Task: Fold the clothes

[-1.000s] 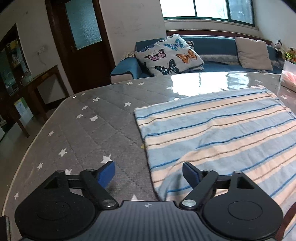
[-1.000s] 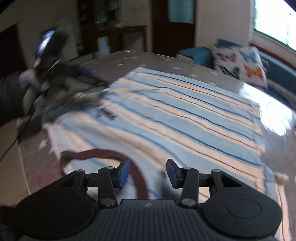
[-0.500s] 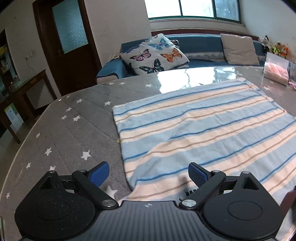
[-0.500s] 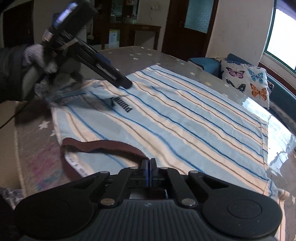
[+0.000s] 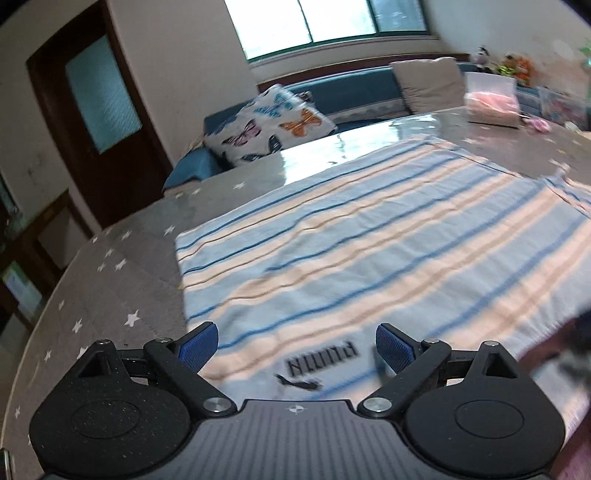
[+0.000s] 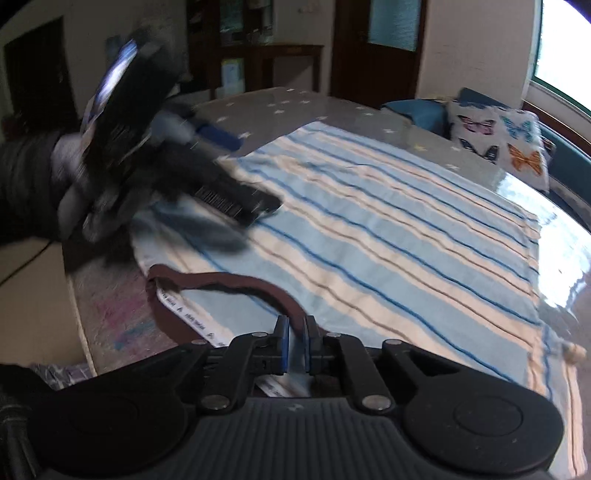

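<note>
Shirt [image 5: 369,236] lies flat on the starred surface [image 5: 122,280], stretching ahead of both jaws. My right gripper [image 6: 294,341] has its jaws clamped on the brown collar [image 6: 258,290]. My left gripper [image 5: 295,345] hovers jaws wide, logo [image 5: 321,360] between them, nothing gripped.

I see a bright window [image 5: 332,22] above a blue sofa [image 5: 351,96] with a butterfly cushion [image 5: 269,123], a dark wooden door [image 5: 96,110] left, pale walls [image 5: 184,74].
</note>
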The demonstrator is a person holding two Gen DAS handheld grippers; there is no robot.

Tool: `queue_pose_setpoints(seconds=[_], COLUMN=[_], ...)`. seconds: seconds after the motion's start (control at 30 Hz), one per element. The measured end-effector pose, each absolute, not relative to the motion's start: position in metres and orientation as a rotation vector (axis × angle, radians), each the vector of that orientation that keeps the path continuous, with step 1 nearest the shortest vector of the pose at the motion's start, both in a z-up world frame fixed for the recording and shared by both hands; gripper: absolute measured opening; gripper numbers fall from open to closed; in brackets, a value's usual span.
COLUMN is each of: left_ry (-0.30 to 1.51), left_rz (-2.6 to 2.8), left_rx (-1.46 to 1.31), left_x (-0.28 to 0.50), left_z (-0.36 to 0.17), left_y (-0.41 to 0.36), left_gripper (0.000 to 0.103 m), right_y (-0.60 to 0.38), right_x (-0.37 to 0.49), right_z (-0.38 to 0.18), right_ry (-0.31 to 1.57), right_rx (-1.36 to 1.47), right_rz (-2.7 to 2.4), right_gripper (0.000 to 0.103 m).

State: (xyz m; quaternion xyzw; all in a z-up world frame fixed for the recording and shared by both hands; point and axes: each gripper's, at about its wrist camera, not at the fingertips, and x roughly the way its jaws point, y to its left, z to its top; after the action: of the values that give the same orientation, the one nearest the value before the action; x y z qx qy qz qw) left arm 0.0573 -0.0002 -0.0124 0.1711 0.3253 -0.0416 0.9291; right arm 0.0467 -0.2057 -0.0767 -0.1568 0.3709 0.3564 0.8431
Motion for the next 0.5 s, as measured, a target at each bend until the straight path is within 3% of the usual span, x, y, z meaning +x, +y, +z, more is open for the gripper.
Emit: queue_pose_setpoints(seconds=[0.23, 0.43, 0.5], left_ry=[0.607, 0.59, 0.591], left_rz=[-0.108, -0.115, -0.108], left_rx=[0.421, 0.417, 0.411], left_x=[0.017, 0.001, -0.001], left_z=[-0.025, -0.025, -0.027], left_y=[-0.022, -0.028, -0.029], left_gripper=[0.096, 0.099, 0.099], right_y=[-0.23, -0.24, -0.239], right_x=[0.054, 0.057, 0.062], right_z=[-0.087, -0.083, -0.088], right_ry=[0.831, 0.769, 0.767], right_rx=[-0.206, -0.149, -0.121], right_rz=[0.671, 0.619, 0.606], right_gripper=[0.011, 0.037, 0.04])
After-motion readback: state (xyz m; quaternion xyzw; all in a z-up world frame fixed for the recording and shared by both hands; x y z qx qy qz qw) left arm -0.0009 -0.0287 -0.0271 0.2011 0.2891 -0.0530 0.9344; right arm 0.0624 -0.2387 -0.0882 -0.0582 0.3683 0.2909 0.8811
